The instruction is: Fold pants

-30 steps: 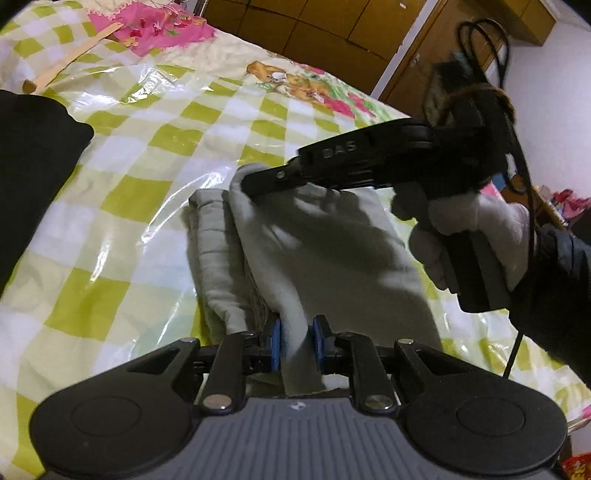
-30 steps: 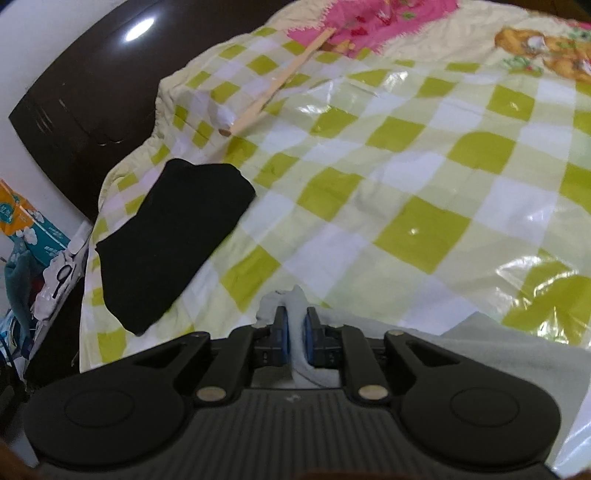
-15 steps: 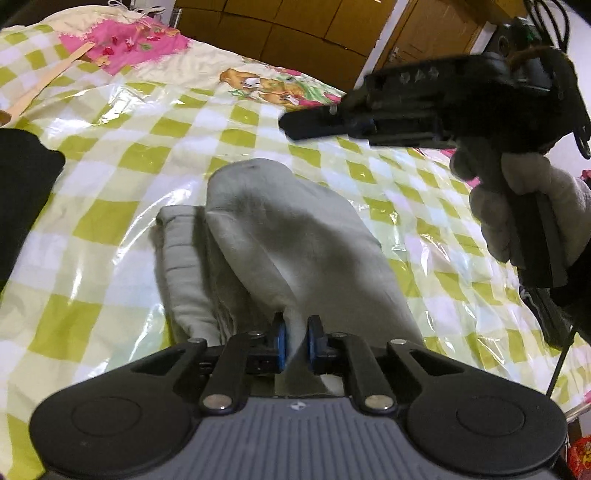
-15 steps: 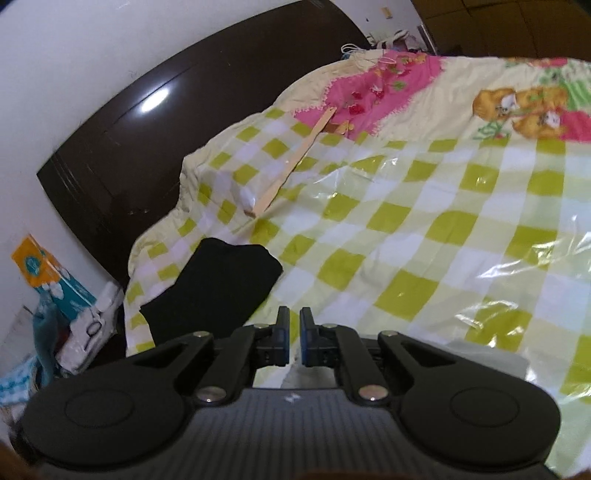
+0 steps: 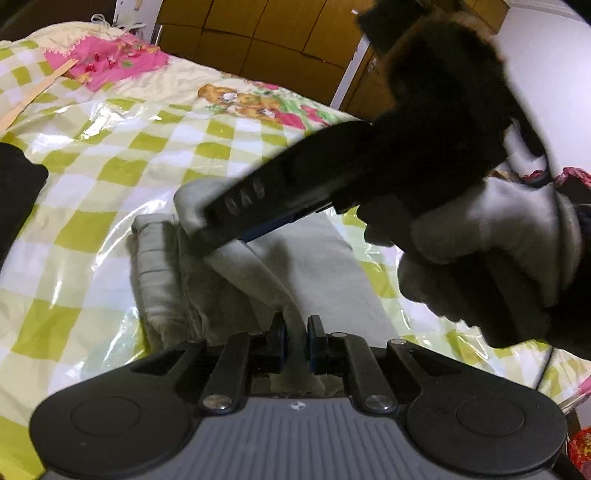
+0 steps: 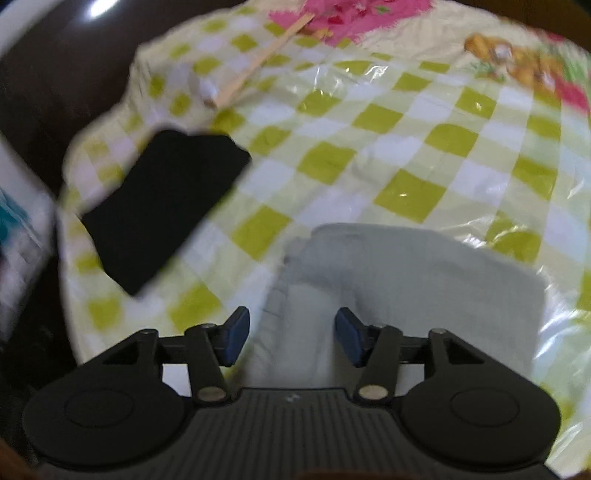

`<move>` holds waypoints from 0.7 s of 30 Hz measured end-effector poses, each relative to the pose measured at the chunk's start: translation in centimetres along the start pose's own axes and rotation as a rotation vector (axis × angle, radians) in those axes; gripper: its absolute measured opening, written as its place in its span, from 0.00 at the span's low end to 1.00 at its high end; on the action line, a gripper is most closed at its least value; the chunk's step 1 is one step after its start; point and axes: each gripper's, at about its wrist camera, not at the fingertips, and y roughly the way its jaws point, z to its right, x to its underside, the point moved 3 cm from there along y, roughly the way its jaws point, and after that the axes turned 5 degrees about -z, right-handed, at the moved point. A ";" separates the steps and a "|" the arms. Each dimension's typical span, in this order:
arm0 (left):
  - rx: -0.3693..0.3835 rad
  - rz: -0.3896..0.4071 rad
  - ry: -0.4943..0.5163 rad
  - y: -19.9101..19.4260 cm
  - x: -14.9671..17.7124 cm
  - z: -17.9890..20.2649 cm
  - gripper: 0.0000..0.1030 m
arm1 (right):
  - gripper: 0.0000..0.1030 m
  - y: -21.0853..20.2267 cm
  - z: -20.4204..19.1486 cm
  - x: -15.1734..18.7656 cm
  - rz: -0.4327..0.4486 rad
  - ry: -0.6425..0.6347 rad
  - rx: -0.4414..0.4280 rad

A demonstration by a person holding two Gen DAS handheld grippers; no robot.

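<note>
Bed: green-checked cover (image 6: 332, 162) under glossy plastic, dark headboard (image 6: 55, 74) behind.
Room: wooden cupboards (image 5: 258, 33).
Pants (image 5: 314, 266): grey, folded on bed.
Left claw (image 5: 295, 338): pinching pants.
Right claw (image 6: 291, 332): spreading, off the cloth.

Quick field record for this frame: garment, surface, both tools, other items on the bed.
garment: grey pants, partly folded, lying on the bed
surface: green-checked sheet under clear plastic
left tool: shut on a ridge of the pants
right tool: jaws opening, pads off the cloth, pants below them
other: black garment to the pants' left; wooden stick near the headboard
</note>
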 end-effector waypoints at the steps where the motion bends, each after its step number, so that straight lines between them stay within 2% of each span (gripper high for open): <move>1: -0.002 0.010 -0.001 -0.2 -0.1 -0.2 0.24 | 0.40 0.3 0.0 0.0 -0.001 -0.029 0.050; 2: 0.003 0.024 -0.011 -0.6 -0.4 -0.5 0.24 | 0.14 0.4 0.5 0.0 0.000 -0.034 0.077; 3: 0.012 0.040 -0.026 -1.1 -0.6 -0.9 0.24 | 0.05 0.3 1.2 -0.1 -0.005 0.002 0.068; 5: 0.025 0.068 -0.050 -2.2 -0.9 -1.4 0.24 | 0.05 -0.9 2.2 -0.5 0.018 0.068 0.025; 8: 0.022 0.102 -0.067 -3.5 -0.9 -2.1 0.24 | 0.05 -3.0 1.9 -1.2 0.062 0.083 0.002; 12: 0.003 0.074 -0.147 -2.7 0.3 -4.2 0.24 | 0.05 -4.9 0.7 -2.0 0.122 0.092 -0.029; 15: -0.027 0.019 -0.197 -1.1 1.8 -5.6 0.24 | 0.06 -2.1 -0.3 -2.3 0.085 0.071 -0.035; 18: -0.043 0.006 -0.209 -0.7 2.6 -5.8 0.24 | 0.07 2.4 -0.7 -1.6 0.023 0.080 -0.063; 21: -0.053 -0.003 -0.202 -0.4 2.4 -5.8 0.25 | 0.10 5.0 -1.6 -1.1 0.033 0.064 -0.107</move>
